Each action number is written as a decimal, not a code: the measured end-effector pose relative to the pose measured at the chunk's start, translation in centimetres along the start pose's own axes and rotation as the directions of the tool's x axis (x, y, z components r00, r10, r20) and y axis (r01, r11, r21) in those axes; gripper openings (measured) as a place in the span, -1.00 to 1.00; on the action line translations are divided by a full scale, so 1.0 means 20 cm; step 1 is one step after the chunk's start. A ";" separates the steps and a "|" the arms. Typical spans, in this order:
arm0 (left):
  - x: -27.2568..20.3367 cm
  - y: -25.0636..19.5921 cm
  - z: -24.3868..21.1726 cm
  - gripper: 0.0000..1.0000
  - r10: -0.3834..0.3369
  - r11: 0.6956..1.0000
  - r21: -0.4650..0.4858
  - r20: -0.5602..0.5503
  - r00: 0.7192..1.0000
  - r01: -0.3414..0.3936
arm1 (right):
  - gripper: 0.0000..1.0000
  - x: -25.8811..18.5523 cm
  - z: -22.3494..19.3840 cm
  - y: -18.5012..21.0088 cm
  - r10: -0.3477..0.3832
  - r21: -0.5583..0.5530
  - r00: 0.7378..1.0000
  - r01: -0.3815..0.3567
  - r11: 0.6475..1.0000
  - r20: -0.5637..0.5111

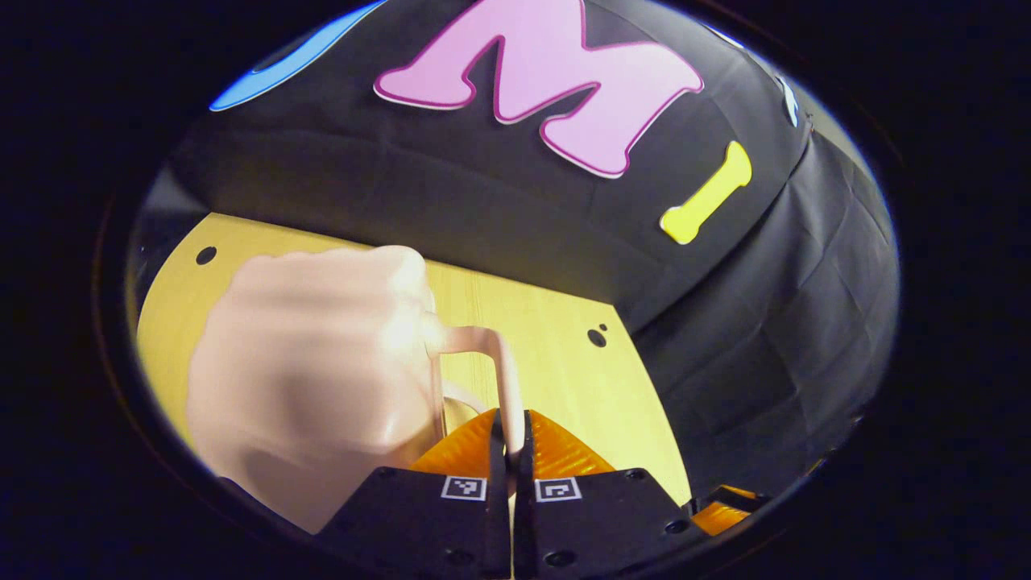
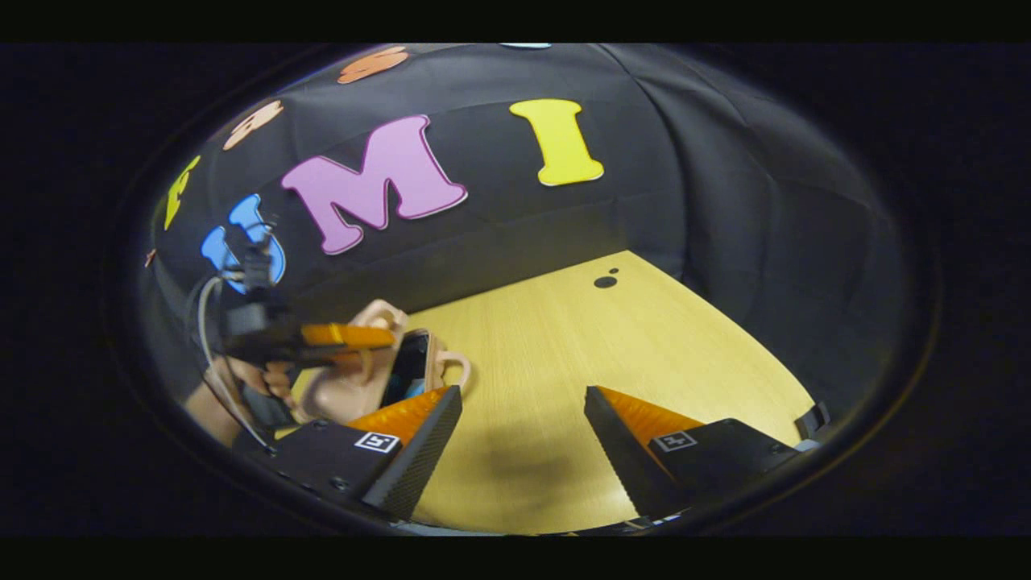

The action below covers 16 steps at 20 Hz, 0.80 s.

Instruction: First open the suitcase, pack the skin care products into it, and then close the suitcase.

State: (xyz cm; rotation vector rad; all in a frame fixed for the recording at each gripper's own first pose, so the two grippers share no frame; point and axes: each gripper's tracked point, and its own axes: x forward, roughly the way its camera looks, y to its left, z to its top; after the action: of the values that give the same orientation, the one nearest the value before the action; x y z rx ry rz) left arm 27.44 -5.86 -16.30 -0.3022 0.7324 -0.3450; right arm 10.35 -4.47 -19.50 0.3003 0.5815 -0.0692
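A small pale pink suitcase (image 1: pixel 306 362) stands on the yellow wooden table (image 1: pixel 556 338). In the left gripper view, its thin pink handle (image 1: pixel 483 342) runs down between the orange fingers of my left gripper (image 1: pixel 509 423), which is shut on it. The right gripper view shows the suitcase (image 2: pixel 346 395) at the lower left, parted a little, with a dark inside and something blue in the gap. There the left gripper (image 2: pixel 346 336) lies across the case, held by a hand (image 2: pixel 242 379). My right gripper (image 2: pixel 523 399) hovers open over the bare table, to the right of the case.
The table (image 2: pixel 604 354) stretches to the black cloth wall at the back and right. Small dark holes (image 2: pixel 605 281) mark its far part. A cable (image 2: pixel 205 322) hangs from the left gripper's body.
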 end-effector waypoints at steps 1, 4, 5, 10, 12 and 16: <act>0.01 -0.01 -0.04 -0.84 0.046 0.998 0.050 -0.029 0.999 -0.044 | 0.95 0.00 0.04 -0.02 0.005 -0.003 1.000 -0.005 1.000 0.010; 0.06 0.01 -0.16 -0.70 0.129 0.986 0.114 -0.085 0.988 -0.118 | 0.94 0.00 0.08 -0.07 0.026 0.031 1.000 -0.026 0.999 0.004; 0.05 0.00 -0.16 -0.50 0.123 0.990 0.085 -0.087 0.989 -0.116 | 0.94 0.01 0.10 -0.08 0.048 0.002 0.999 -0.048 0.999 0.002; -0.23 -0.11 0.03 0.56 0.111 0.992 0.048 0.149 0.983 -0.119 | 0.95 -0.06 0.38 -0.22 0.045 -0.206 0.992 -0.020 0.978 0.118; -0.49 -0.16 0.16 0.87 0.097 0.985 0.112 0.277 0.956 -0.133 | 0.95 -0.12 0.48 -0.22 0.053 -0.173 0.985 -0.024 0.985 0.161; -1.05 -0.22 0.34 0.93 0.073 0.956 0.206 0.517 0.853 -0.207 | 0.94 -0.26 0.50 -0.12 0.053 -0.121 0.977 -0.028 0.992 0.205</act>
State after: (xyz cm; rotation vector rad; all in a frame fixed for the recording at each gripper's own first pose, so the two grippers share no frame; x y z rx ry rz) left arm 16.67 -0.17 2.70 -0.0817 0.1820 -0.2006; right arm 11.03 -9.94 -9.33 0.1876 0.3695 -0.0266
